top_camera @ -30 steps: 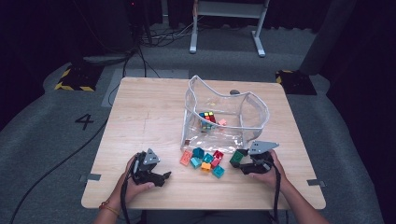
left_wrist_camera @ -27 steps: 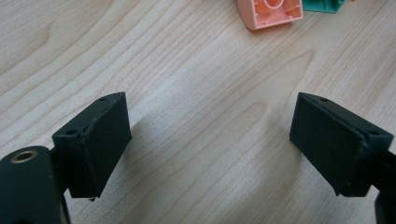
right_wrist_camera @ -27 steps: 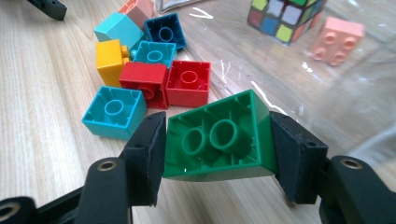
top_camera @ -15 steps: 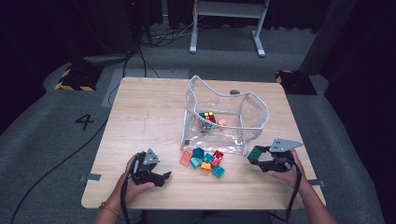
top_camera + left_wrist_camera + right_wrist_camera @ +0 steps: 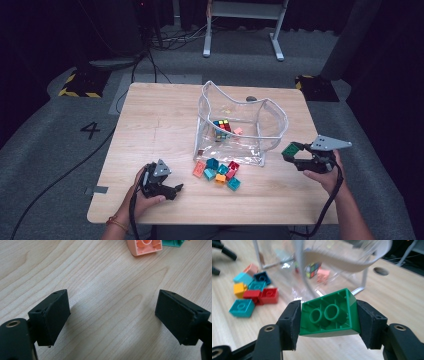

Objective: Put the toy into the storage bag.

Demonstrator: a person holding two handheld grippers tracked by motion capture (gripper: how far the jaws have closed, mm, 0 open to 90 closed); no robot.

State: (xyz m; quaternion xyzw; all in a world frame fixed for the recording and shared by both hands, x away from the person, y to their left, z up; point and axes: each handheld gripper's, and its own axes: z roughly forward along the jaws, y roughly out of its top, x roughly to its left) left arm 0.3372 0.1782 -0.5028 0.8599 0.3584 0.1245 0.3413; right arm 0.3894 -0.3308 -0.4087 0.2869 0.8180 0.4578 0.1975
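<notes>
Green brick [image 5: 327, 314] clamped in right gripper [image 5: 328, 322], hollow underside facing camera.

Grippers: two, the left gripper [image 5: 172, 190] and the right gripper [image 5: 292, 156].
Green bricks: one green brick [image 5: 328, 313], between the right gripper's pads.
Loose bricks: seven in a cluster [image 5: 218, 172], between the two grippers.
Clear bags: one clear bag [image 5: 270, 135], just left of the right gripper.
Puzzle cubes: one puzzle cube [image 5: 222, 127], inside the bag.
</notes>
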